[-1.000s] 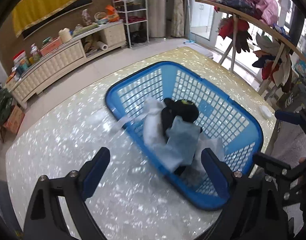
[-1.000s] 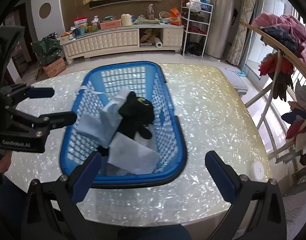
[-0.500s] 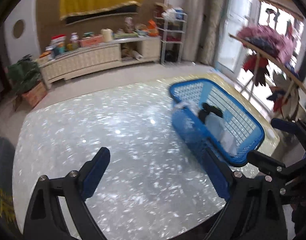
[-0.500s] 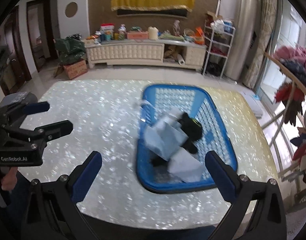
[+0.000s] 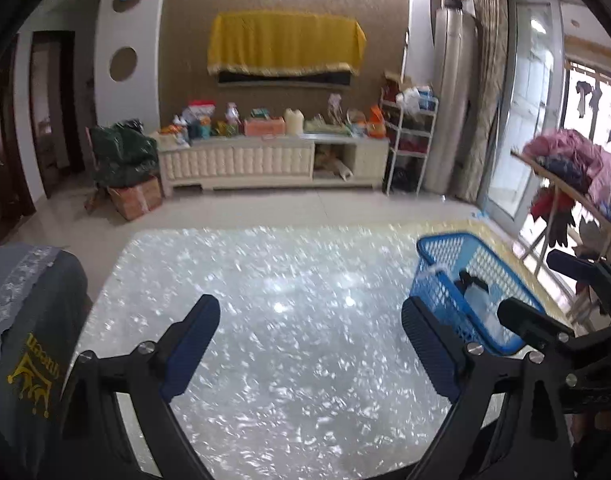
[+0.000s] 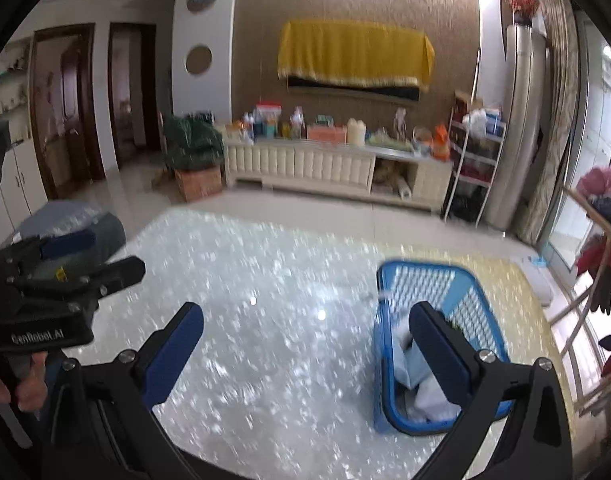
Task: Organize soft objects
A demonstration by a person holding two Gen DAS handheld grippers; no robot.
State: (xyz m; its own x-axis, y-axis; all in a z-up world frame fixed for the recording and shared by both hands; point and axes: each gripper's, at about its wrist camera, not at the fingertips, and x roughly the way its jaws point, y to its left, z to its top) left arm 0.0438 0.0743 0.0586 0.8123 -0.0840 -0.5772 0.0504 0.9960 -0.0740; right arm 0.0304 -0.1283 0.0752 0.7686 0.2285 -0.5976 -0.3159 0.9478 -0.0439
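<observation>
A blue plastic laundry basket (image 5: pixel 441 246) stands at the right end of the pearly white table (image 5: pixel 289 320); it also shows in the right wrist view (image 6: pixel 425 276). Inside lie pale blue and white cloths (image 6: pixel 415 364) and a black soft toy (image 5: pixel 467 278), mostly hidden. My left gripper (image 5: pixel 309 344) is open and empty above the bare table, left of the basket. My right gripper (image 6: pixel 305 344) is open and empty; its right finger (image 6: pixel 441 344) overlaps the basket in view. The left gripper also shows in the right wrist view (image 6: pixel 85 264).
A grey cushioned chair back (image 5: pixel 21 320) stands at the table's left edge. A rack of hanging clothes (image 5: pixel 573 168) stands at the right. A cream sideboard (image 5: pixel 273 160) with clutter and a wire shelf (image 5: pixel 411 140) line the far wall.
Both grippers have pulled back and swung left, away from the basket, which now sits at the right of both views. Both stay open and empty.
</observation>
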